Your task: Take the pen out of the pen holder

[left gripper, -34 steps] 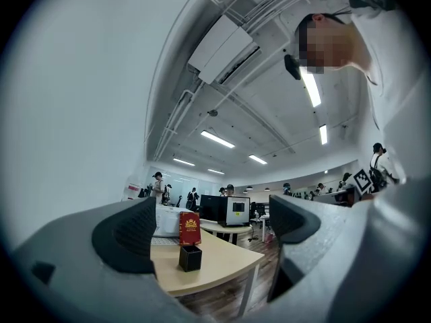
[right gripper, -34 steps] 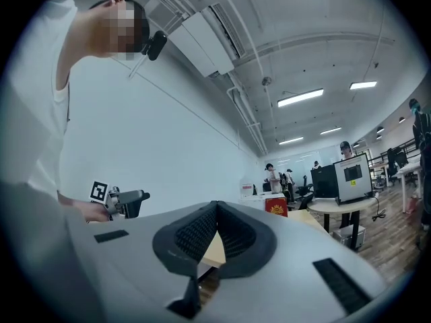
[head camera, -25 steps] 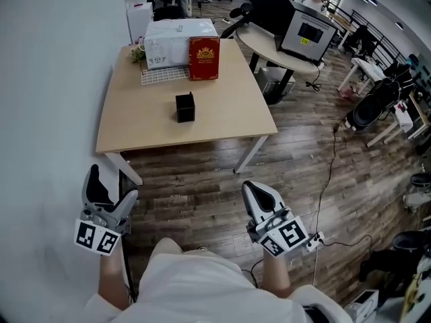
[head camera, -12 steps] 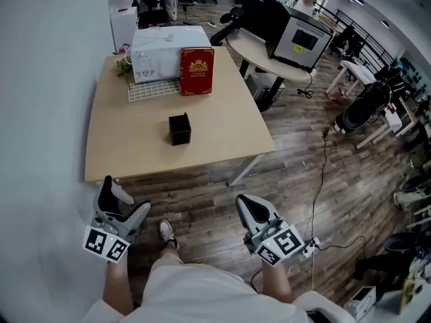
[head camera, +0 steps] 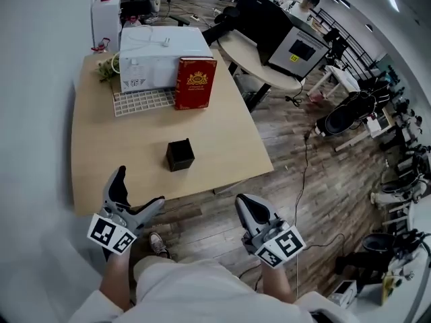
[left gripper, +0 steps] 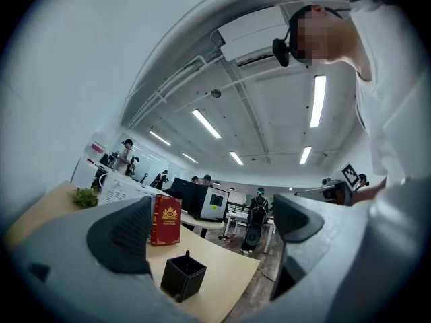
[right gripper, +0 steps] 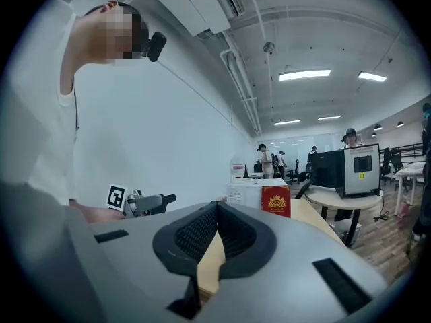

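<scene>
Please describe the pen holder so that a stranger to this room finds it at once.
Look at the light wooden table beside the white wall. The pen holder stands alone in the table's near half, apart from the red book and white box at the back. It is the only small black open-topped cube.

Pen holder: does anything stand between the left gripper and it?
Nothing visible does. Only bare table lies between the open left gripper and the black pen holder; the red book stands farther back.
</scene>
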`<state>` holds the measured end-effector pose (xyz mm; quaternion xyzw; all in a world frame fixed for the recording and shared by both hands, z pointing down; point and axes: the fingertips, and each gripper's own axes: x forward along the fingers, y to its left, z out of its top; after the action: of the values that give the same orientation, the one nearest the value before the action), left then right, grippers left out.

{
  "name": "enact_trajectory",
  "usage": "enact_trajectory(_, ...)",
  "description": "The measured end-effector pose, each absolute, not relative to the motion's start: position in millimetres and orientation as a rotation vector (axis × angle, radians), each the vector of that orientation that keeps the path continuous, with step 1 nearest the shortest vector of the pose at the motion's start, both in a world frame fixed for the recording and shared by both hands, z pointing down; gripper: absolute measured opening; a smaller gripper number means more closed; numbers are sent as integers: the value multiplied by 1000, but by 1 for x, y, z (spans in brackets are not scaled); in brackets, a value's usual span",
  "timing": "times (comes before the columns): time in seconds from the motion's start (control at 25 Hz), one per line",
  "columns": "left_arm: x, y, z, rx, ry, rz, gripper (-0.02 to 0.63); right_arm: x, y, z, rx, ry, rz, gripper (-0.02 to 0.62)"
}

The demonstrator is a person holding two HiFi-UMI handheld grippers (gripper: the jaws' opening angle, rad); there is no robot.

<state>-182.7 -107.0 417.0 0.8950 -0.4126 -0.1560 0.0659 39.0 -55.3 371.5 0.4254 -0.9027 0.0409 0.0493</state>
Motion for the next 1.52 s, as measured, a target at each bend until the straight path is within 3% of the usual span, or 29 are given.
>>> enact_trajectory(0.44, -164, -173, 434, 2715, -1109, -407, 558, 49, -108, 385, 1425, -2703, 193, 2)
enact_trajectory(0.96, -125, -213, 401, 2752, -1251, -327, 557, 84, -190, 364, 1370, -2875, 90, 2)
enact_trajectory(1.52, -94, -249, 471, 2684, -1316, -76, 555, 95, -223, 375, 1276, -2904, 134, 2)
